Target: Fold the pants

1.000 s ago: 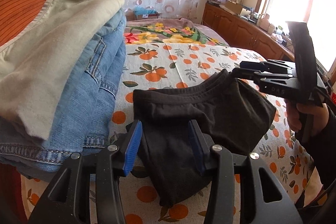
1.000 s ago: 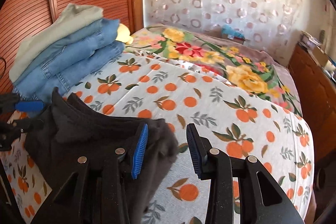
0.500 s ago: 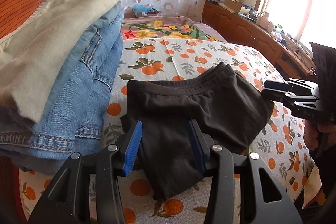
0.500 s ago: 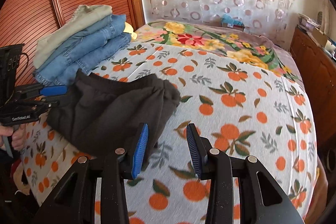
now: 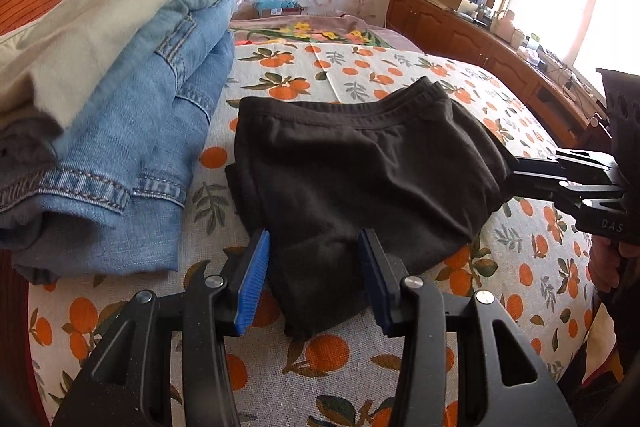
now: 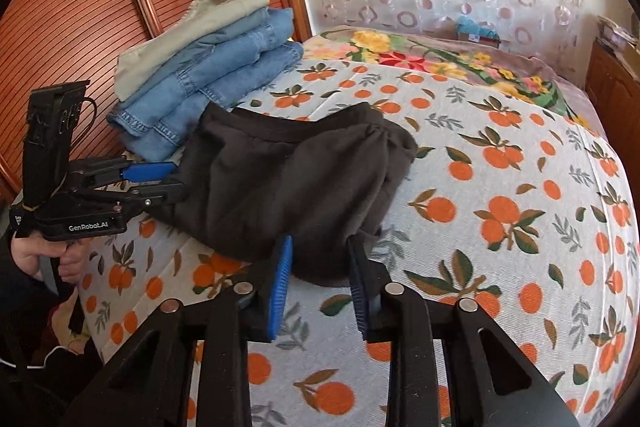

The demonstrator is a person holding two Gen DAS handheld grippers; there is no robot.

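The black pants (image 5: 352,171) lie folded into a compact bundle on the orange-print bedspread (image 5: 384,75), waistband at the far side; they also show in the right wrist view (image 6: 288,179). My left gripper (image 5: 314,259) is open, its blue pads either side of the bundle's near edge. My right gripper (image 6: 320,259) is open at the opposite edge of the bundle, with cloth between its pads. Each gripper shows in the other's view, the right one (image 5: 516,175) and the left one (image 6: 168,179), both against the pants.
A stack of folded blue jeans (image 5: 132,147) topped by a pale green garment (image 5: 88,27) sits beside the pants by the wooden headboard (image 6: 100,7). A floral blanket (image 6: 440,55) lies at the far end. A wooden cabinet (image 5: 472,39) runs under the window.
The pants, held up a second ago, have been lowered flat onto the bed. Both grippers have drawn back to the bundle's edges and come down lower.
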